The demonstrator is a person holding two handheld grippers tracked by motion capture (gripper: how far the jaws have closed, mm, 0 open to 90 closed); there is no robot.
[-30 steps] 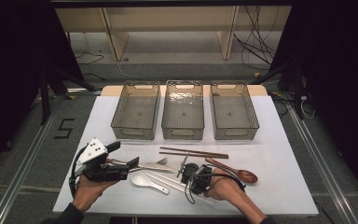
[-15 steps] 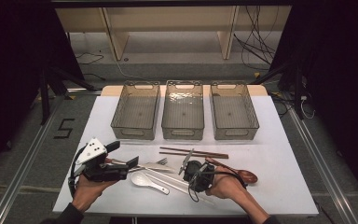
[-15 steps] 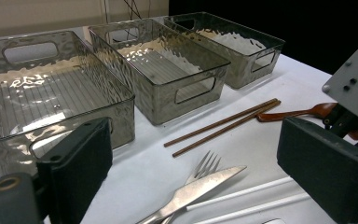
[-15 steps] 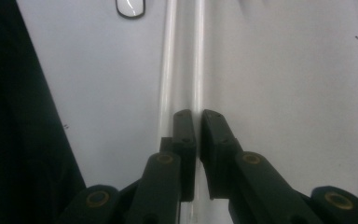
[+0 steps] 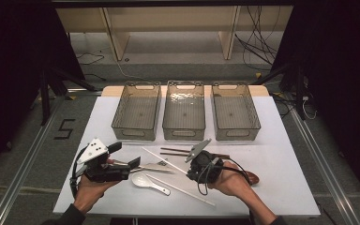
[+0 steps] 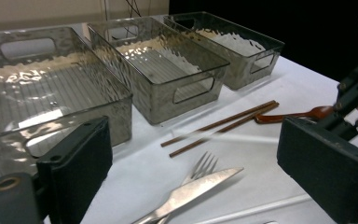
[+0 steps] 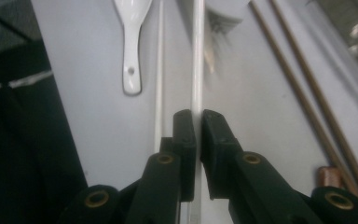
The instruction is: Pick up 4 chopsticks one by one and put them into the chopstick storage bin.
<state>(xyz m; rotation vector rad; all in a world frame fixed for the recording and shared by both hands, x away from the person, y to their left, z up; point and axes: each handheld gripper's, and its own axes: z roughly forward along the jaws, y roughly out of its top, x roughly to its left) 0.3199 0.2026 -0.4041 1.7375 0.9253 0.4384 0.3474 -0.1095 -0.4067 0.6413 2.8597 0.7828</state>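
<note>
White desk (image 5: 272, 187) carries three clear bins (image 5: 183, 110) in a row at its far side, with cutlery lying in front of them. Right gripper (image 7: 198, 122) has its jaws nearly closed around one white chopstick (image 7: 197, 56); a second white chopstick (image 7: 158, 74) lies just beside it, perhaps touching the desk only. Left gripper (image 6: 191, 172) hovers with jaws wide open and empty, above a knife (image 6: 191, 191) and a fork (image 6: 200, 167).

1. The left tongs (image 5: 122, 161) lay sideways in the left hand (image 5: 90, 186), low over the worktop, with the jaws wide apart.
2. The right tongs (image 7: 198, 123) pointed down, held by the right hand (image 5: 232, 179), with the jaws squeezed almost together.
</note>
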